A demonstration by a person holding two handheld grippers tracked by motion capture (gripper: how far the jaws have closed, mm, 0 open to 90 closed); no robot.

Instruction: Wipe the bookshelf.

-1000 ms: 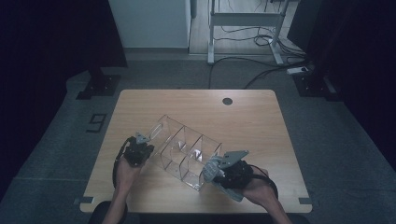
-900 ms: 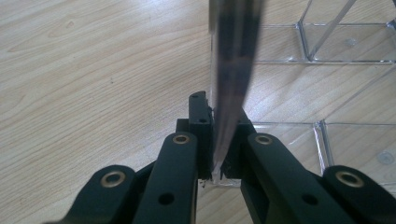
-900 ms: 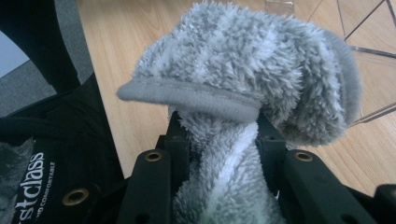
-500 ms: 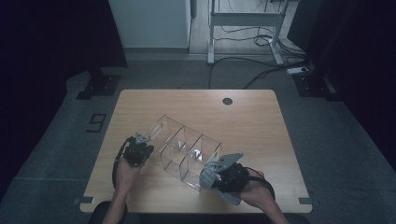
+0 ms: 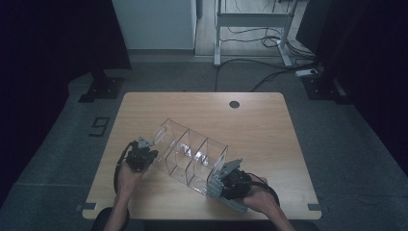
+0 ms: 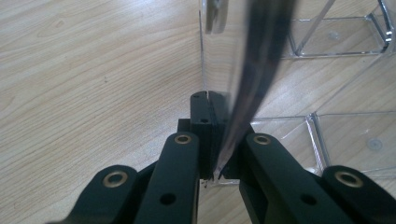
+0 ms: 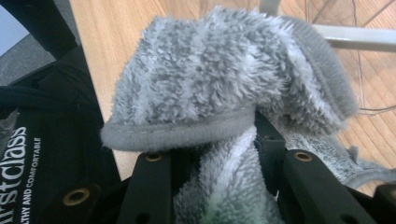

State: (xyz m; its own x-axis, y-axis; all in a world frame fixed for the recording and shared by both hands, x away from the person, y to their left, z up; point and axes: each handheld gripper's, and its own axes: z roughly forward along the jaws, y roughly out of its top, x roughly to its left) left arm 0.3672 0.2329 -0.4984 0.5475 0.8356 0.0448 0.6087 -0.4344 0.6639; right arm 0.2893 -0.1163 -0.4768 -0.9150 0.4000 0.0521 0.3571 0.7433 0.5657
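Note:
A clear acrylic organizer (image 5: 188, 153) with several compartments lies slanted across the wooden table (image 5: 260, 130). At its left end my left gripper (image 5: 144, 155) is shut on the end wall. In the left gripper view that thin clear wall (image 6: 243, 65) stands edge-on, pinched in the left gripper (image 6: 212, 135). At the organizer's near right end, my right gripper (image 5: 222, 182) is shut on a grey fluffy cloth (image 5: 219, 175). In the right gripper view the cloth (image 7: 219, 88) bulges over the right gripper (image 7: 215, 140) and hides the fingertips, with the clear organizer (image 7: 355, 42) just behind.
A round cable hole (image 5: 234, 104) sits near the table's far edge. Behind the table stand a metal desk frame (image 5: 250, 19) and cables on the floor (image 5: 269, 77). A black garment with white lettering (image 7: 18, 158) lies by the table's near edge.
My right gripper with the cloth has sunk a little at the organizer's right end, toward the table's near edge. The left gripper has stayed put on the wall.

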